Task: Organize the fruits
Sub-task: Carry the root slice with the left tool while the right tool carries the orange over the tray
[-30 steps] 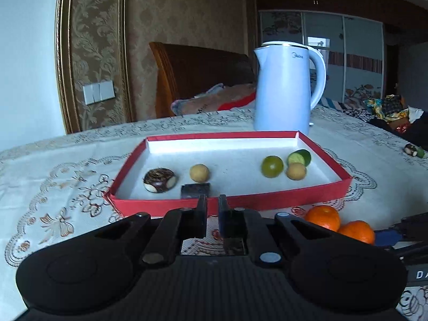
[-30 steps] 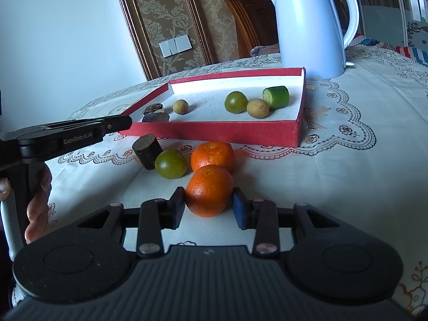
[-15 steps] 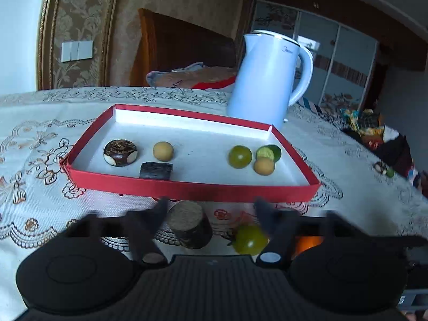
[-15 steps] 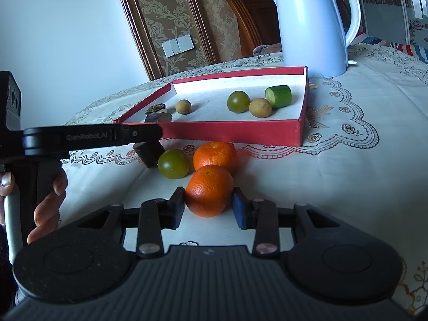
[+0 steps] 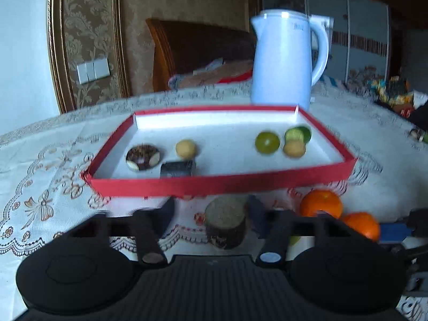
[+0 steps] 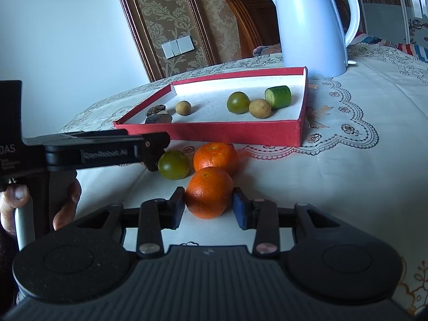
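Note:
A red tray [image 5: 219,184] [image 6: 222,133] holds a green round fruit [image 5: 267,143], two yellow-brown balls, a cucumber piece [image 6: 278,96] and two dark pieces. My left gripper [image 5: 211,214] is open around a dark cylinder piece [image 5: 226,224] on the cloth before the tray. My right gripper [image 6: 208,206] stands around the near orange [image 6: 209,191]; the left pad touches it, the right pad is a little off. A second orange [image 6: 216,157] and a green fruit [image 6: 173,164] lie just beyond.
A white kettle [image 5: 283,58] [image 6: 313,24] stands behind the tray. The left gripper and the hand holding it [image 6: 88,152] reach in from the left in the right wrist view. A lace cloth covers the table.
My left gripper has opened wide and come down around the dark cylinder piece in front of the tray. My right gripper has stayed at the near orange.

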Demonstrator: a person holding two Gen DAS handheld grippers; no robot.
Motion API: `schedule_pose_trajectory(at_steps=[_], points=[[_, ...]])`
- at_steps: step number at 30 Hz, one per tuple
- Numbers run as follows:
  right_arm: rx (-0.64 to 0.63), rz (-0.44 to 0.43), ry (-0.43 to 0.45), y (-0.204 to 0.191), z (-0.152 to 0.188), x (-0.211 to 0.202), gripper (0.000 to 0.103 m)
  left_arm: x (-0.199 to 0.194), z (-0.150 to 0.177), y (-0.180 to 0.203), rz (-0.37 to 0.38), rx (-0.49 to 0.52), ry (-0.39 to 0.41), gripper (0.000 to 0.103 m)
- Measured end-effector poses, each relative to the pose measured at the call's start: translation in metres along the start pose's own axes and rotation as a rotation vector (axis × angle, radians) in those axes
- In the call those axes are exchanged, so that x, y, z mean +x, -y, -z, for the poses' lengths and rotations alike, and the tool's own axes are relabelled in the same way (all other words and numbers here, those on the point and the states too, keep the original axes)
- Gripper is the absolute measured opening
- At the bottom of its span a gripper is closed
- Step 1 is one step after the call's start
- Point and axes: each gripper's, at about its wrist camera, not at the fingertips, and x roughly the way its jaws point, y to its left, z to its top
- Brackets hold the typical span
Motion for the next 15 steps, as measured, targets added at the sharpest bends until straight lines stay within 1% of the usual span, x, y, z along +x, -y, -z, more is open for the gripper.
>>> schedule_pose_trajectory(at_steps=[1, 6, 9, 11, 13, 15], points=[[0.003, -0.001, 0.0, 0.001, 0.0, 0.0, 0.036, 0.001, 0.0, -0.001, 0.012, -0.004, -0.01, 0.031], [0.008, -0.003, 0.003, 0.001, 0.0, -0.001, 0.037, -0.004, 0.004, 0.0, -0.011, 0.017, 0.006, 0.031], [0.008, -0.001, 0.018, 0.001, 0.0, -0.003, 0.036, -0.01, 0.004, -0.001, -0.034, 0.016, 0.043, 0.031], [0.004, -0.002, 0.028, 0.001, 0.001, -0.005, 0.035, -0.015, 0.003, -0.004, -0.032, 0.002, 0.069, 0.031], [-0.005, 0.0, 0.036, -0.001, 0.001, -0.005, 0.035, -0.018, 0.002, -0.006, -0.037, -0.009, 0.081, 0.031], [-0.014, 0.001, 0.05, -0.002, 0.001, -0.008, 0.035, -0.018, 0.002, -0.005, -0.051, 0.004, 0.084, 0.031]])
